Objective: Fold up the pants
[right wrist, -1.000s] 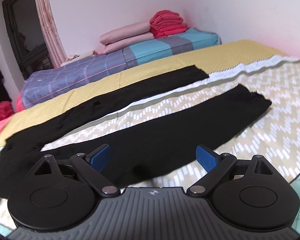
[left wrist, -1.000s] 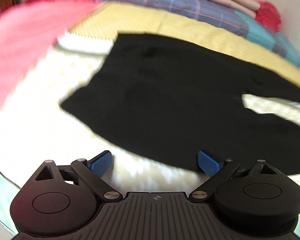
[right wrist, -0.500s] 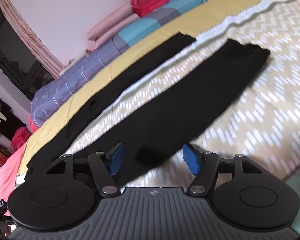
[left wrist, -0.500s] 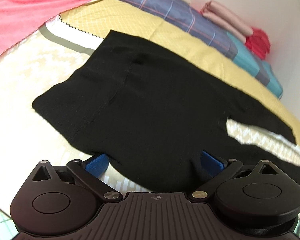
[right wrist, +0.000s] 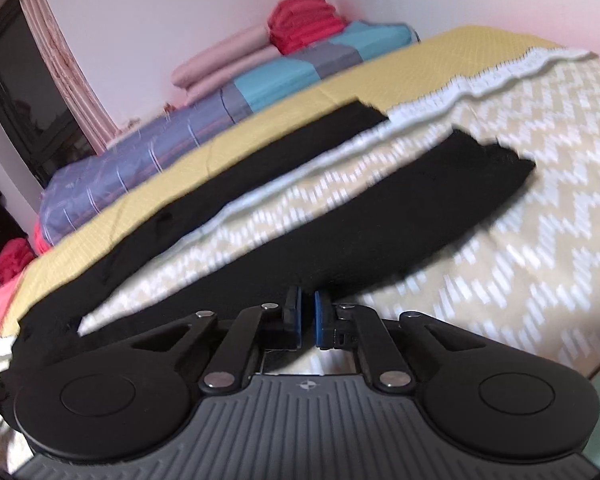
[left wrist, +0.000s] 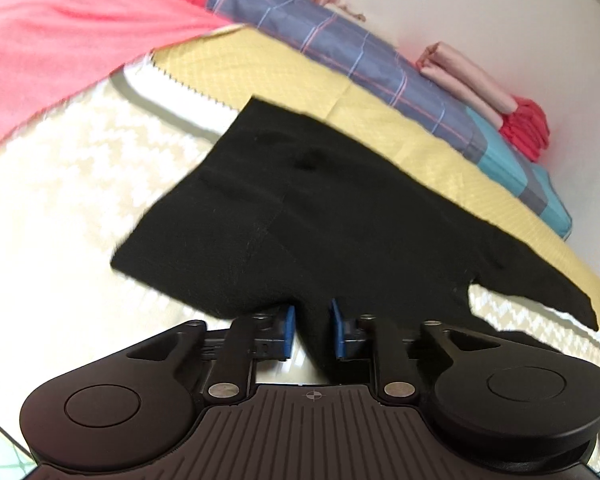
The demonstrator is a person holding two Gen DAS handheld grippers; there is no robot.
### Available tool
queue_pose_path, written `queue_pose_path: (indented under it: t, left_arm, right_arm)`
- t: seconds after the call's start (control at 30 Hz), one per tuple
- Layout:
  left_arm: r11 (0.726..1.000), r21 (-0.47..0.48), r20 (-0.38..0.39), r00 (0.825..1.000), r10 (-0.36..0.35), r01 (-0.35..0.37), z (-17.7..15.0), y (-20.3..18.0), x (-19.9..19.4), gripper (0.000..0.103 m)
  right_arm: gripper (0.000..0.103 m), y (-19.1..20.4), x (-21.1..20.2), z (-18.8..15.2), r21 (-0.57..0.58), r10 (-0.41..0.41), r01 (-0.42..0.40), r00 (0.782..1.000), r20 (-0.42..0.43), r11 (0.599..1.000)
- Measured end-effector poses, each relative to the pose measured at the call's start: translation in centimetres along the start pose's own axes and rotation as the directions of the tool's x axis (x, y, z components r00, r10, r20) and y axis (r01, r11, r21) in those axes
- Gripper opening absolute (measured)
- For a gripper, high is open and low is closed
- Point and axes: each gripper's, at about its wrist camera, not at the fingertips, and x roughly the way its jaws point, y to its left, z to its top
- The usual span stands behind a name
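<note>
Black pants [left wrist: 324, 216] lie spread flat on the bed, waist to the left and both legs running right. In the left wrist view my left gripper [left wrist: 311, 332] is shut on the near edge of the pants by the waist, with black cloth between the blue pads [left wrist: 288, 332]. In the right wrist view the two legs [right wrist: 380, 216] lie apart, with patterned bedcover between them. My right gripper [right wrist: 307, 318] is shut on the near edge of the nearer leg.
The bed has a cream zigzag cover [right wrist: 540, 216] and a yellow sheet [left wrist: 380, 120]. A plaid and teal quilt [left wrist: 380, 52], with folded pink and red linens [right wrist: 300, 24] on it, lies along the wall. A pink blanket [left wrist: 60, 52] lies to the left.
Both grippers moved down to the near edge of the pants and closed from wide open onto the cloth, the left near the waist and the right on the near leg.
</note>
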Motion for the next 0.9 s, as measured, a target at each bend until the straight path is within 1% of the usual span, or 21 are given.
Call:
queue_pose_path:
  t: [0.1, 0.17, 0.23, 0.33, 0.4, 0.43, 0.47, 0.53, 0.57, 0.6, 0.63, 0.67, 0.7, 0.73, 0.77, 0.8, 0.83, 0.9]
  left_arm:
    - [0.999, 0.007, 0.053, 0.998, -0.038, 0.038, 1.5, -0.8, -0.7, 0.084]
    - [0.998, 0.016, 0.076, 0.996, -0.056, 0.055, 3.0, -1.4, -0.5, 0.084]
    - [0.997, 0.041, 0.085, 0.994, -0.070, 0.067, 4.9, -2.3, 0.5, 0.082]
    - [0.995, 0.075, 0.074, 0.995, -0.068, 0.062, 8.3, -3.8, 3.3, 0.080]
    - [0.994, 0.097, 0.067, 0.996, -0.063, 0.056, 10.7, -4.6, 5.8, 0.079]
    - [0.993, 0.104, 0.049, 0.997, -0.055, 0.050, 11.9, -5.0, 7.4, 0.079]
    - [0.992, 0.117, 0.032, 0.999, -0.043, 0.039, 12.9, -5.3, 9.3, 0.079]
    - [0.990, 0.142, -0.005, 1.000, 0.025, -0.024, 14.8, -5.8, 13.0, 0.080]
    - [0.985, 0.171, -0.031, 0.999, 0.035, -0.029, 15.6, -6.0, 14.8, 0.080]
    - [0.983, 0.181, -0.068, 0.997, 0.041, -0.028, 16.3, -6.0, 16.4, 0.081]
    - [0.987, 0.158, -0.117, 0.992, 0.047, -0.028, 16.8, -5.7, 17.6, 0.082]
    - [0.990, 0.138, -0.146, 0.989, 0.033, -0.013, 17.2, -5.5, 17.9, 0.090]
    - [0.989, 0.146, -0.137, 0.991, 0.013, 0.007, 17.3, -5.4, 17.5, 0.091]
    - [0.986, 0.165, -0.117, 0.993, -0.003, 0.022, 17.2, -5.5, 16.8, 0.095]
    - [0.984, 0.178, -0.096, 0.995, -0.015, 0.032, 17.0, -5.4, 15.9, 0.103]
    - [0.983, 0.181, -0.062, 0.998, -0.022, 0.033, 16.8, -5.1, 14.7, 0.103]
    - [0.983, 0.180, -0.014, 1.000, -0.024, 0.026, 16.7, -4.9, 13.5, 0.103]
    - [0.986, 0.169, 0.096, 0.995, -0.002, -0.014, 16.3, -4.9, 11.3, 0.103]
  right_arm:
    - [0.008, 1.1, -0.3, 2.1, -0.006, 0.043, -0.043, 0.999, 0.027, 0.999]
    - [0.008, 2.1, 0.6, 4.0, -0.021, 0.052, -0.052, 0.998, 0.021, 0.998]
    - [0.008, 3.1, 2.1, 6.2, -0.032, 0.059, -0.058, 0.998, 0.016, 0.998]
    - [0.008, 4.5, 5.5, 10.1, -0.035, 0.067, -0.066, 0.998, 0.006, 0.997]
    - [0.008, 5.3, 8.7, 12.8, -0.018, 0.062, -0.062, 0.998, -0.014, 0.998]
    - [0.008, 5.6, 10.6, 14.0, -0.011, 0.050, -0.051, 0.998, -0.022, 0.999]
    - [0.008, 5.8, 12.7, 15.0, -0.008, 0.028, -0.029, 0.999, -0.039, 1.000]
    - [0.010, 5.8, 17.0, 16.3, 0.014, 0.000, 0.001, 0.998, -0.068, 1.000]
    - [0.014, 5.7, 18.9, 16.7, 0.012, -0.006, 0.007, 0.997, -0.074, 1.000]
    - [0.024, 5.5, 20.6, 16.8, 0.019, 0.001, 0.001, 0.996, -0.085, 1.000]
    - [0.041, 5.1, 21.8, 16.9, 0.045, 0.001, 0.004, 0.994, -0.106, 0.999]
    - [0.045, 4.6, 22.2, 17.0, 0.081, 0.003, 0.007, 0.993, -0.120, 0.997]
    - [0.054, 4.3, 21.8, 17.1, 0.114, 0.044, -0.032, 0.994, -0.099, 0.993]
    - [0.069, 3.8, 20.8, 17.2, 0.129, 0.089, -0.081, 0.994, -0.061, 0.988]
    - [0.074, 3.4, 19.5, 17.3, 0.131, 0.114, -0.110, 0.993, -0.018, 0.985]
    - [0.078, 3.0, 18.0, 17.5, 0.125, 0.111, -0.114, 0.993, 0.032, 0.986]
    - [0.078, 2.6, 16.4, 17.7, 0.113, 0.094, -0.102, 0.992, 0.079, 0.988]
    - [0.081, 1.7, 13.5, 17.9, 0.088, 0.034, -0.047, 0.988, 0.148, 0.995]
